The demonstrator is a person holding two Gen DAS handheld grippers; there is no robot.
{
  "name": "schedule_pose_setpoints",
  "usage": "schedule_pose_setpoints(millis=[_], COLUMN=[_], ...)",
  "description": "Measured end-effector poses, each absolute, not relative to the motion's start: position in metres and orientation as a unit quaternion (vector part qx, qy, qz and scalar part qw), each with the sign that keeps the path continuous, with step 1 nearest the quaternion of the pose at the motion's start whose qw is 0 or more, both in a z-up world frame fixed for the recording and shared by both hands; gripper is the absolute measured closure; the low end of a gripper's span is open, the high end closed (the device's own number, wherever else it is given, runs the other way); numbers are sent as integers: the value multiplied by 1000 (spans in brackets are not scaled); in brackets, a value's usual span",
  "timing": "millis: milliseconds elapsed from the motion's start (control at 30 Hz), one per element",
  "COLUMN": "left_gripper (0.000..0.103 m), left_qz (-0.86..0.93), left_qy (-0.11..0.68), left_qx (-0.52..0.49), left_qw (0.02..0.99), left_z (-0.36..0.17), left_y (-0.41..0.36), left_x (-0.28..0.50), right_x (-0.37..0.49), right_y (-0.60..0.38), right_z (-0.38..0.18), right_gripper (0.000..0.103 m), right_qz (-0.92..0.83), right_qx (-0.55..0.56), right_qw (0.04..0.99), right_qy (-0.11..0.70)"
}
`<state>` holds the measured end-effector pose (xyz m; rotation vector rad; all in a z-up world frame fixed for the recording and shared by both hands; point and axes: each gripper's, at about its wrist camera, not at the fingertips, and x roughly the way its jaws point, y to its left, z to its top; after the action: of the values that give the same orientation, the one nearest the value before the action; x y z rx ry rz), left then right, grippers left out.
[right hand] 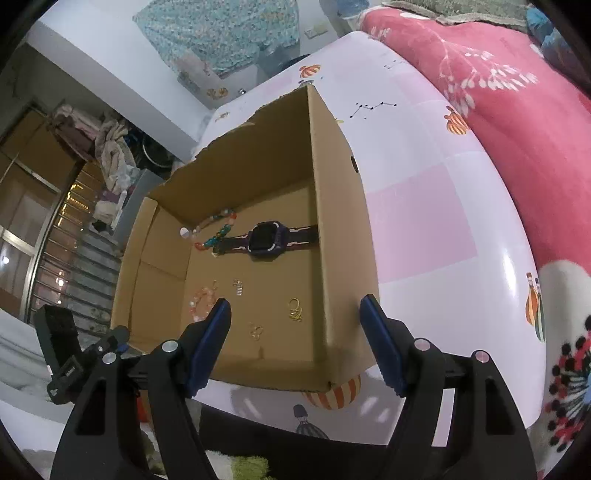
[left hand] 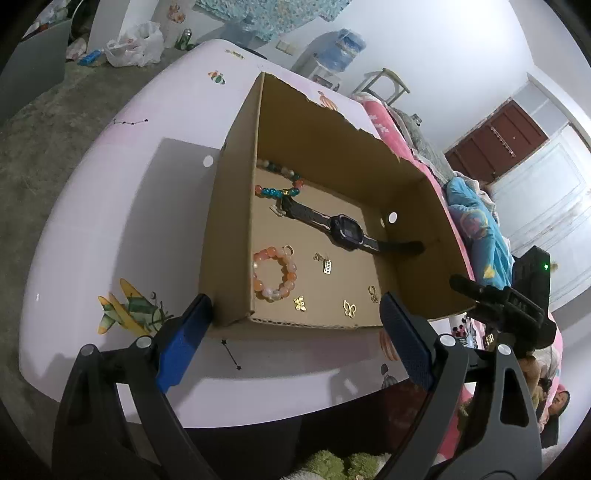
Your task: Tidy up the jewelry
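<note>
White walls [left hand: 424, 33] and a grey concrete floor [left hand: 44, 147] are seen under dim indoor light. A low round-cornered table [left hand: 122, 221] with a pink-and-white printed top is set beside a bed with a red floral blanket [right hand: 517, 122]; a water dispenser [left hand: 340, 51] and a dark red door [left hand: 495, 144] are placed along the far wall. A metal-framed glass door [right hand: 26, 229] is visible in the right wrist view, small lights glowing behind it.

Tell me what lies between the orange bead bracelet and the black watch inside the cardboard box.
Mostly bare cardboard floor. In the left wrist view, only a small gold charm lies in the stretch between the orange bead bracelet and the black watch.
</note>
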<state>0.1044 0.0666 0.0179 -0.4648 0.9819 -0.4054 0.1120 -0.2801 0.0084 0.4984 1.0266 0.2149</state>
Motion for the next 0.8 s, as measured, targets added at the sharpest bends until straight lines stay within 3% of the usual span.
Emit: schedule_pose_setpoints(millis=[267, 467, 800], left_gripper=[14, 8, 8], left_qz=[-142, -125, -37], left_qy=[389, 335, 299], left_qx=[-123, -68, -25], left_qw=[902, 931, 953], left_z=[54, 86, 98], left_y=[62, 51, 29], left_x=[72, 30, -1], right_x=[73, 12, -24], right_y=[-274, -249, -192], right_z=[44, 81, 78], right_gripper=[32, 11, 7], right_qz=[25, -30, -55], right_qx=[180, 95, 30], right_qw=[887, 929, 939], right_qy=[424, 357, 337])
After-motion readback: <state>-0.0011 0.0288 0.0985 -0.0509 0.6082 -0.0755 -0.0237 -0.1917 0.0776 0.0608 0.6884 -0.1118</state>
